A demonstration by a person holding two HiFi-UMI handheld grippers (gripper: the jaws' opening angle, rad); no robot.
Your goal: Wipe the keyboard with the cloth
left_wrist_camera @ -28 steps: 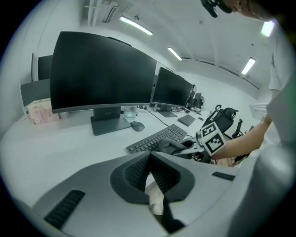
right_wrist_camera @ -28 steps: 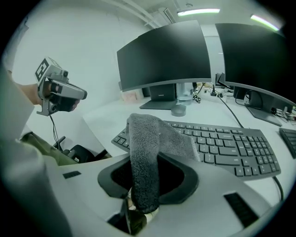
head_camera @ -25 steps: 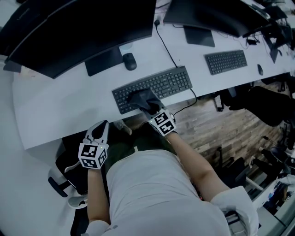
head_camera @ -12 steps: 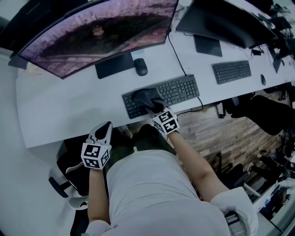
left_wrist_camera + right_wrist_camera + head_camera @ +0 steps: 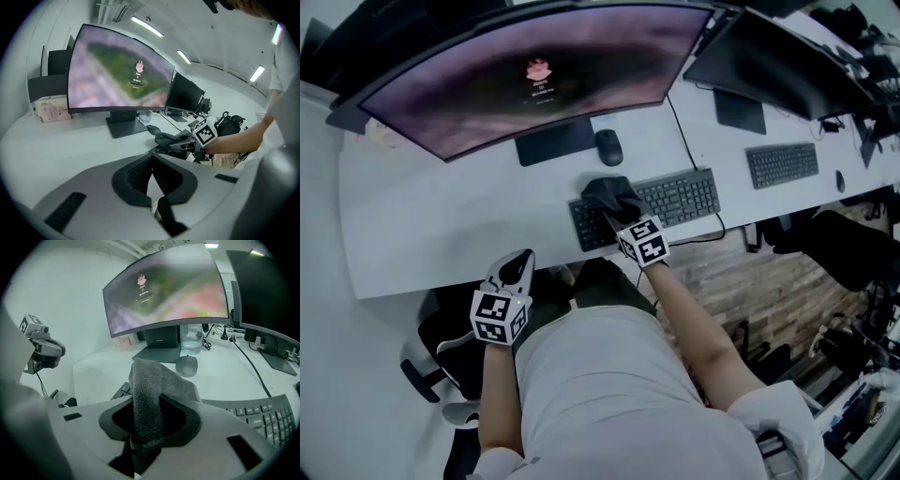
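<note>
**A:** The cloth sits bunched on the left part of the keyboard. It's pinched in the right gripper, whose jaws are clamped on a fold of the grey terry.

**B:** It spills out ahead of those jaws and hides the keys under it. Just past it is a mouse, then the stand of the curved monitor. A cable crosses the desk.

**A:** A second ago the cloth lay on the nearer rows. Now it's up by the keyboard's far edge.

**B:** The left gripper hasn't budged. Its jaws are closed on nothing, and it hangs off the desk's near edge, well apart from the cloth.
</note>
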